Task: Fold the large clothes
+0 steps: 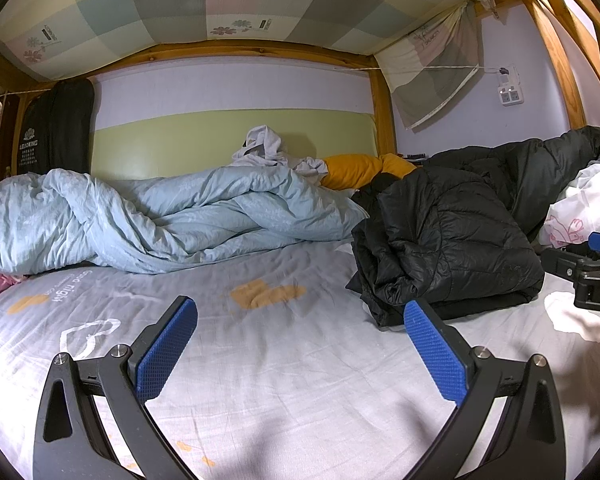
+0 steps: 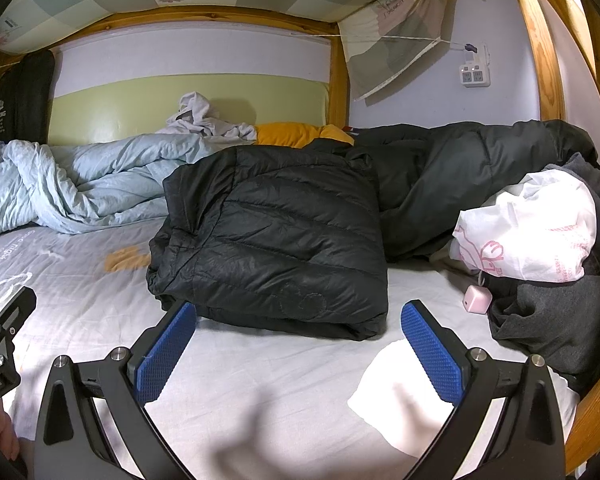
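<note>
Bed layout, both wrist views.
I see the folded jacket [image 2: 276, 240] lying on the bed sheet [image 2: 260, 380], just ahead of the right hand-held gripper [image 2: 298, 320], and ahead-right of the left hand-held gripper [image 1: 300, 316]. Crumpled duvet [image 1: 140, 220] lies left of the jacket, toward the wall. A second coat [image 2: 460, 168] sits behind-right of the jacket; plastic bag [image 2: 532, 232] right of it, small cube charger [image 2: 477, 298] on the sheet below the bag.
</note>
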`<state>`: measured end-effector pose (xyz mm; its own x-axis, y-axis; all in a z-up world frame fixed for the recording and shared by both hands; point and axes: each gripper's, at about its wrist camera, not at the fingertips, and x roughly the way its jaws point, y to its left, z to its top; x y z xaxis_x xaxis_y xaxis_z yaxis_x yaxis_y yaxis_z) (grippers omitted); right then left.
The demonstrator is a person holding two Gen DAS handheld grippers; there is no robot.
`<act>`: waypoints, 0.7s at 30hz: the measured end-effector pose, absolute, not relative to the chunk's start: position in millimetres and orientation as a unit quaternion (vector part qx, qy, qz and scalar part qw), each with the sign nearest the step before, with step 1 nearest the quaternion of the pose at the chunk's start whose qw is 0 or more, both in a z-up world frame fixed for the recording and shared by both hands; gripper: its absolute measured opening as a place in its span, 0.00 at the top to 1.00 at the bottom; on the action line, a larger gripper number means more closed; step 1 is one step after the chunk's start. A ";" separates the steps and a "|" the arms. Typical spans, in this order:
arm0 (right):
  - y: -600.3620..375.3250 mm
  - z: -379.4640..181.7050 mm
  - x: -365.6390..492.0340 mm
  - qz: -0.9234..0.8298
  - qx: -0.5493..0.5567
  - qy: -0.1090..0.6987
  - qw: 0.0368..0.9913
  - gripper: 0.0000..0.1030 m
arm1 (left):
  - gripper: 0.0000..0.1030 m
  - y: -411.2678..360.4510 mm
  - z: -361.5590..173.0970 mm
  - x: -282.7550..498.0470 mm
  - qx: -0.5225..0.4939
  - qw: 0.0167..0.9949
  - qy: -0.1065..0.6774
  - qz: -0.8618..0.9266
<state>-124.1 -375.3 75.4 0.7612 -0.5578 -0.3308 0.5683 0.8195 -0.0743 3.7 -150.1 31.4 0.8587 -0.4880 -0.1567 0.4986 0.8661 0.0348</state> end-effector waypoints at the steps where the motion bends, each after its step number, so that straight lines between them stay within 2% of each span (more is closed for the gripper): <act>1: -375.6 75.3 -124.1 -0.299 0.015 0.172 0.938 0.00 | 0.00 -150.1 31.4 3.8 0.037 0.963 0.071 -0.256; 21: -375.1 75.4 -124.2 -0.300 0.015 0.172 0.938 0.00 | 0.00 -151.3 31.2 4.0 0.037 0.964 0.073 -0.255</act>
<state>-124.2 -375.1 75.4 0.7616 -0.5571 -0.3311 0.5675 0.8200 -0.0745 4.0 -151.3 31.2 0.8595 -0.4857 -0.1595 0.4965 0.8674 0.0340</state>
